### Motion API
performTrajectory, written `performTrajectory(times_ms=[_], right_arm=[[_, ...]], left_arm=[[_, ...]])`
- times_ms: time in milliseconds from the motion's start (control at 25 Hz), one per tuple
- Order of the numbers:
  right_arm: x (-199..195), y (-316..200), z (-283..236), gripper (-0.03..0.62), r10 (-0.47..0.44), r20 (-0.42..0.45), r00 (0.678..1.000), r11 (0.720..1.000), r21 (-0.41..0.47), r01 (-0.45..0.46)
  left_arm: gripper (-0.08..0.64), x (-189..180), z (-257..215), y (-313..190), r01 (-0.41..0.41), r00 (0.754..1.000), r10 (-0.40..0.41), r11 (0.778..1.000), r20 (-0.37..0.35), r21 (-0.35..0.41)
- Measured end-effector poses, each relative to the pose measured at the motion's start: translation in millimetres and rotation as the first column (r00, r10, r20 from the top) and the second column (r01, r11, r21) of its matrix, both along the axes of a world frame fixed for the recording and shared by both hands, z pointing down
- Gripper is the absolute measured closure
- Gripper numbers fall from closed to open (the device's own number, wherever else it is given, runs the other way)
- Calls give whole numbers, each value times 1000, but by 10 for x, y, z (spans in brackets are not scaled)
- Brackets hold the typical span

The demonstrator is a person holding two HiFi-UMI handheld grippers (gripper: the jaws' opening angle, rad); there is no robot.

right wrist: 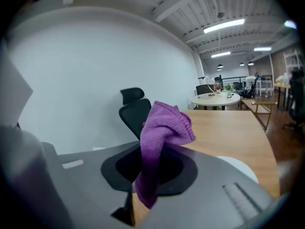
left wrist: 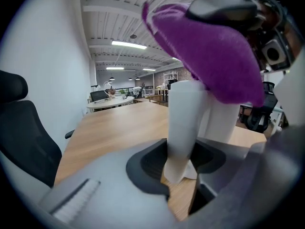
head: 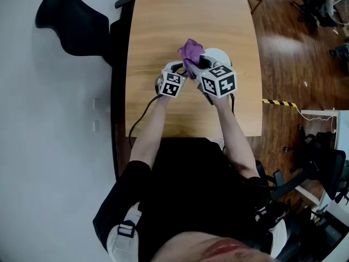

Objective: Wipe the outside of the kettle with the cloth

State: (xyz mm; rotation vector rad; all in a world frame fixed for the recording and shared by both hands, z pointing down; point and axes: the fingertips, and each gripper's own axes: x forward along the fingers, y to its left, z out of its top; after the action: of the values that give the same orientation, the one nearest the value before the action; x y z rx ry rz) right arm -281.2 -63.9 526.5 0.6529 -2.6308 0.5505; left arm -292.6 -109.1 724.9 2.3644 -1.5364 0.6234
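Head view: the white kettle [head: 217, 55] stands mid-surface [head: 163, 15], with the purple cloth [head: 191, 51] bunched against its left side. Left gripper view: the left hand-held gripper [left wrist: 180, 175] clamps the kettle's smooth, matte white handle [left wrist: 183, 123], steadying it. Right gripper view: the right hand-held gripper [right wrist: 143, 194] pinches the cloth. Wiping appears under way. The next move calls for drawing the cloth around the wall with light pressure.
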Motion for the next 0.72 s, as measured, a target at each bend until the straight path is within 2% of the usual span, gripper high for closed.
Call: performTrajectory(times_ms=[120, 200, 280, 440, 720], right_arm=[[-161, -21, 361, 531, 28, -241, 970, 998, 55, -15], [-224, -19, 446, 532, 47, -330, 943, 996, 86, -20], [-283, -4, 506, 532, 66, -384, 921, 993, 114, -24], [-275, 3, 540, 534, 113, -391, 913, 989, 137, -64], [145, -9, 535, 534, 165, -400, 902, 984, 135, -120]], left_arm=[[94, -40, 23, 70, -4, 1000, 4, 1000, -19, 1], [94, -47, 27, 77, -17, 1000, 17, 1000, -23, 3], [92, -61, 45, 84, -24, 999, 24, 1000, -34, 4], [89, -76, 54, 97, -39, 998, 40, 999, -57, 6], [83, -58, 79, 76, -37, 996, 37, 999, -82, -1]])
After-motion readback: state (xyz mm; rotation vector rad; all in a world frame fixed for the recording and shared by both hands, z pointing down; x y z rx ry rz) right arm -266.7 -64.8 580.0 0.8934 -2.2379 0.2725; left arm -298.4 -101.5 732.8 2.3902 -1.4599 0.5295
